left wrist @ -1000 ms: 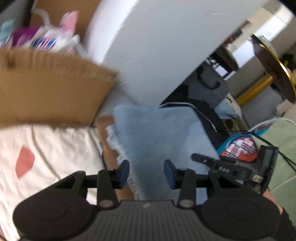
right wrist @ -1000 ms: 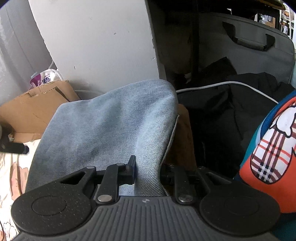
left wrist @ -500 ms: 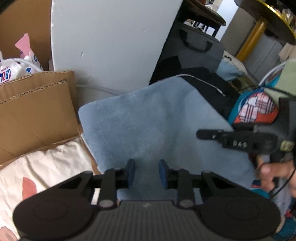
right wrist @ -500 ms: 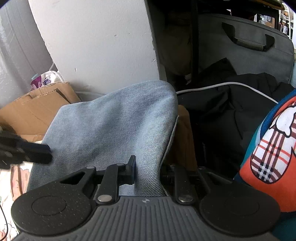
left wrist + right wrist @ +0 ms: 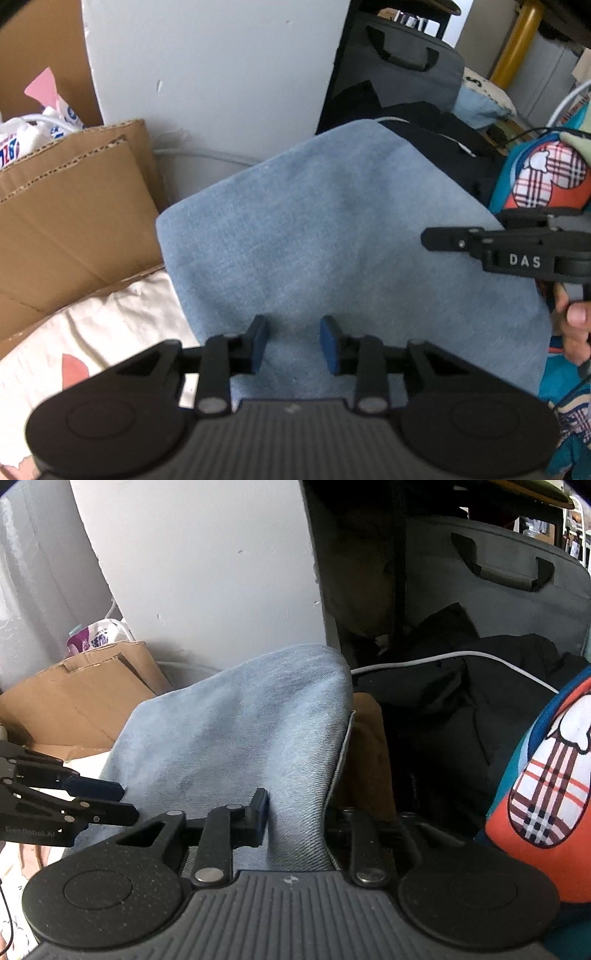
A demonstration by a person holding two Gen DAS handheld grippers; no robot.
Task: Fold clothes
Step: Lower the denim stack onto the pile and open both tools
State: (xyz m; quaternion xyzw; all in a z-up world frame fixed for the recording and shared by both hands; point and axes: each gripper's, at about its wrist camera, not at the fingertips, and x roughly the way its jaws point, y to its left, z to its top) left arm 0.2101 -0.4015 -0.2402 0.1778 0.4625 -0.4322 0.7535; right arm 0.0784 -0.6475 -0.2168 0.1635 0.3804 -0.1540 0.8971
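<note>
- Two grippers attend one garment: a pale blue denim piece (image 5: 332, 236), lying folded over on itself, between flattened cardboard (image 5: 70, 206) on one side and dark bags (image 5: 461, 709) on the other.
- Left gripper (image 5: 293, 347): jaws stand partly open above the near edge of the denim, with nothing between them.
- Right gripper (image 5: 295, 812): jaws are closed on the denim's right edge; the cloth rises out of them in a ridge, and the far finger is hidden behind it.
- Step in hand, as judged: a fold is being carried or set, with the right side held and the left side free.
- Next move calls for the left jaws to secure the near-left edge or press the cloth flat, so both sides travel evenly; an uneven pull would skew the fold.
- Condition of garment: surface smooth in the left view, rounded far corners, one stitched hem visible along the right edge. Which garment it is cannot be told.
- A cream patterned cloth (image 5: 110, 332) lies beneath its left side.
</note>
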